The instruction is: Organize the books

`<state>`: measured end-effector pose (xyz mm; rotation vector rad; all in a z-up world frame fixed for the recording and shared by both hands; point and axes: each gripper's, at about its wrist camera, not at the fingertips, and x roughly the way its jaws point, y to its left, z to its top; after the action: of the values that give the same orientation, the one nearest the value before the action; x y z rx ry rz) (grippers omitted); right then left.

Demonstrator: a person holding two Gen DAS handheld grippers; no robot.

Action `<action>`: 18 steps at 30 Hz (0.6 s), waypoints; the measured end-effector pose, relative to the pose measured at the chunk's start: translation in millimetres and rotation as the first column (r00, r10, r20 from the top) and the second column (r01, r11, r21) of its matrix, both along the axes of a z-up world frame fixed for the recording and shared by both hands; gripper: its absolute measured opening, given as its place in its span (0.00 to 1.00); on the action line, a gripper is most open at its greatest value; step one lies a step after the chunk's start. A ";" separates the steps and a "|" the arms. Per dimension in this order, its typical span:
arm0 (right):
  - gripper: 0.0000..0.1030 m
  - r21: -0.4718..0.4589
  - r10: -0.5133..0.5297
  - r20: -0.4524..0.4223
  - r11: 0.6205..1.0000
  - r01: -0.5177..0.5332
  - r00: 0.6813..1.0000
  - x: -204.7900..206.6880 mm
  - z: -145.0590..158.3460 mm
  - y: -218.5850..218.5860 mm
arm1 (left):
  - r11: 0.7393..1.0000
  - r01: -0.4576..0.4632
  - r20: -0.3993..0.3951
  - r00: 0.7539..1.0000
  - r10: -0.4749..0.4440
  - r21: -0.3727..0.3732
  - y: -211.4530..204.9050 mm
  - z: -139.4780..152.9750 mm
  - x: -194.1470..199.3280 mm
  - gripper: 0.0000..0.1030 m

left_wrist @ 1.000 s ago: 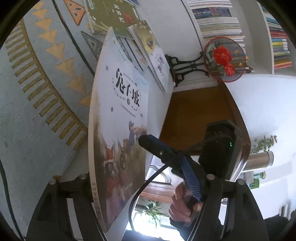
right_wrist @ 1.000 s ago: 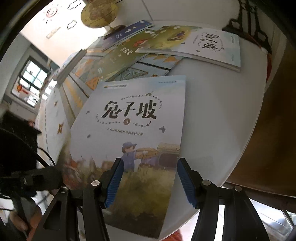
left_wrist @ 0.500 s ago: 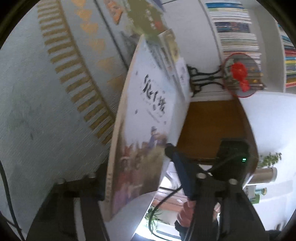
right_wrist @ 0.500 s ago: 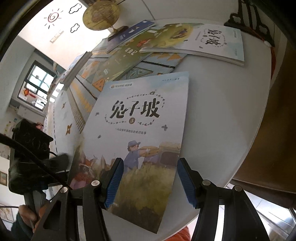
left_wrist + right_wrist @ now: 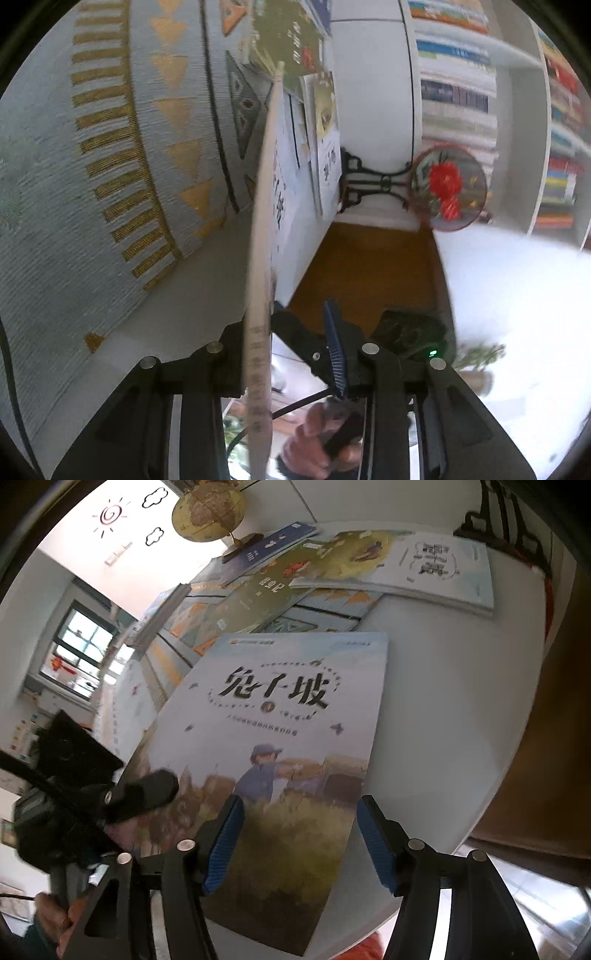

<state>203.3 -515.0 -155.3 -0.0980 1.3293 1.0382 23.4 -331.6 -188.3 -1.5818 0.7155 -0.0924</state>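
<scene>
A pale blue book (image 5: 295,709) with a black Chinese title and a farm picture tilts over the white round table (image 5: 461,701). My left gripper (image 5: 147,794) is shut on its left edge. In the left wrist view the book (image 5: 258,295) shows edge-on between that gripper's (image 5: 258,332) black fingers. My right gripper (image 5: 301,834) hovers over the cover's lower part. Its jaws are opening, and the blue pads (image 5: 225,842) stand apart without pressing the book. One blue pad (image 5: 334,347) also shows right of the book in the left wrist view.
Farther back lie a green book (image 5: 258,594), a white-and-yellow book (image 5: 417,568) and a dark blue book (image 5: 273,546) on a patterned runner (image 5: 129,166). A globe (image 5: 208,511) stands behind. A round fan with red flowers (image 5: 447,184) and bookshelves (image 5: 454,92) are nearby.
My left gripper has closed on the book's left edge and rolled, so the cover now shows edge-on in its view. The right gripper stayed in place with its pads slightly wider.
</scene>
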 end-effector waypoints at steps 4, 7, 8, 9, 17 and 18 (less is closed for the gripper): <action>0.66 0.040 -0.016 -0.103 0.999 0.020 0.995 3.9 -6.7 -3.5 | 0.990 -0.048 0.021 0.998 0.051 -0.132 0.7 -17.5 -5.9 0.29; 0.66 0.101 -0.041 -0.231 0.993 0.066 0.972 11.2 -13.2 -12.1 | 0.976 -0.069 0.057 0.995 0.082 -0.207 -0.5 -21.7 -7.3 0.29; 0.66 0.116 -0.048 -0.259 0.990 0.080 0.965 12.8 -14.4 -14.0 | 0.972 -0.071 0.067 0.994 0.088 -0.224 -1.0 -22.0 -6.6 0.29; 0.66 0.137 -0.057 -0.298 0.985 0.102 0.953 15.4 -16.7 -16.3 | 0.969 -0.072 0.074 0.993 0.091 -0.237 -2.1 -20.8 -3.8 0.29; 0.34 0.077 -0.024 -0.036 0.997 0.027 0.999 -4.7 12.0 1.5 | 0.991 0.043 -0.112 0.993 -0.029 0.129 -5.3 6.8 5.7 0.29; 0.32 0.067 -0.007 0.000 0.998 0.007 1.000 -8.6 14.8 4.1 | 0.970 0.088 -0.168 0.985 -0.050 0.227 -8.4 14.9 9.7 0.29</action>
<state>194.8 -510.9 -140.5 -0.0430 1.2928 1.0755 33.1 -340.1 -173.4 -1.3483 0.8755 0.0680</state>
